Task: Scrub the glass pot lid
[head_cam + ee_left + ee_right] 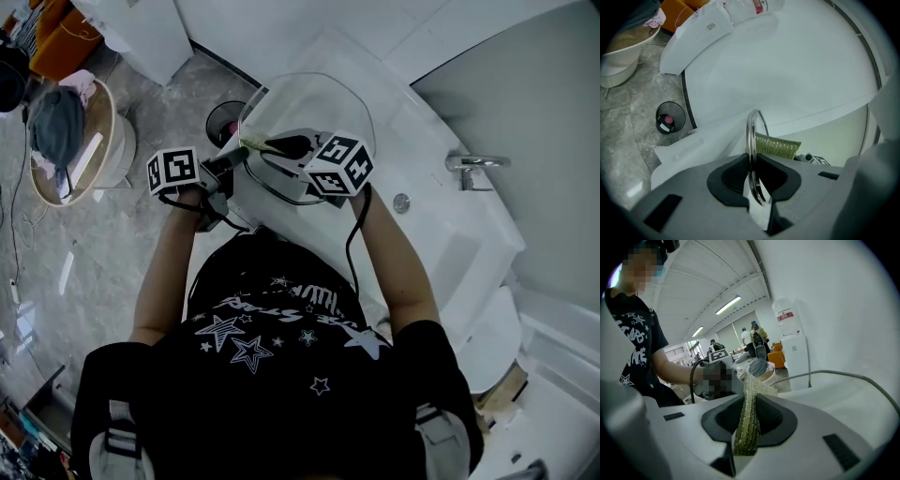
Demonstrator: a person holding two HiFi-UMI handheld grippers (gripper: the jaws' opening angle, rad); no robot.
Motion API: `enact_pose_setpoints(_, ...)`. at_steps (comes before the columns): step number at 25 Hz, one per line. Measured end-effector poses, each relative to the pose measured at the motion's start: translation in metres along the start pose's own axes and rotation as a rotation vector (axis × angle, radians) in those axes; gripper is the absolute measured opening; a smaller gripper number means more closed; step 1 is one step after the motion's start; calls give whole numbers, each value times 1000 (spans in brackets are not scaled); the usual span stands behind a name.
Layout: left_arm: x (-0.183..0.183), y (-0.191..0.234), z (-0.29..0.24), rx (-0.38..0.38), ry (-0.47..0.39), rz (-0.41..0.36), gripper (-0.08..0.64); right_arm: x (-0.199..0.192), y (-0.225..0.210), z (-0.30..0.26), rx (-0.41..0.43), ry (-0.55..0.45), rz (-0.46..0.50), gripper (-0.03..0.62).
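The glass pot lid [309,108] stands on edge above the white counter, with its steel rim [752,136] pinched between the jaws of my left gripper [230,161] [753,159]. My right gripper [286,147] [749,404] is shut on a green-gold scrubbing cloth [749,413], which lies against the lid's face. From the left gripper view the cloth [777,145] shows just behind the rim. In the right gripper view the lid's rim [834,373] arcs to the right, and the left gripper's marker cube [717,354] shows beyond the cloth.
A white sink basin [450,248] with a chrome faucet [473,166] lies to the right. On the marble floor to the left stand a round black bin [223,120] [670,118] and a round tub holding cloth [70,141]. A water dispenser [793,350] stands behind.
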State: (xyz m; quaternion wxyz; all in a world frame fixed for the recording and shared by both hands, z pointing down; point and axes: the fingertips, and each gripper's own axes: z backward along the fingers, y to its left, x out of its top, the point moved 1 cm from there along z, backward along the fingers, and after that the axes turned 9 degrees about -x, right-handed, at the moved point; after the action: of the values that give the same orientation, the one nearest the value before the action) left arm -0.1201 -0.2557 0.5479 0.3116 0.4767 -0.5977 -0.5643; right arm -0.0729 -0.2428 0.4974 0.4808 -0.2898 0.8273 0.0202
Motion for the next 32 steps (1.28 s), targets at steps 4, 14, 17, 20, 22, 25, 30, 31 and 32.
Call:
enact_pose_setpoints(4, 1, 1, 0, 7, -20, 13, 64, -6, 11, 7, 53, 4, -20, 74)
enact_pose_setpoints(14, 3, 3, 2, 31, -62, 22, 63, -17, 23, 24, 122, 9, -64, 75)
enact_pose_setpoints(17, 2, 2, 3, 34, -70, 26, 63, -21, 28, 29, 147, 25, -60, 75)
enact_pose_setpoints(20, 1, 2, 4, 36, -75, 28, 63, -23, 34, 31, 168, 43, -44, 75)
enact_pose_setpoints(22, 2, 3, 5, 35, -81, 26, 63, -25, 37, 31, 183, 54, -34, 75)
enact_pose_setpoints(25, 3, 3, 4, 36, -90, 23, 63, -26, 41, 33, 204, 59, -20, 75)
enact_pose_setpoints(30, 3, 2, 4, 35, -97, 22, 63, -14, 26, 45, 115, -9, 15, 71)
enact_pose_setpoints(31, 3, 2, 4, 35, -98, 21, 63, -12, 19, 47, 83, -19, 23, 71)
enact_pose_setpoints(32, 3, 2, 5, 36, -100, 20, 63, -10, 10, 50, 42, -28, 33, 71)
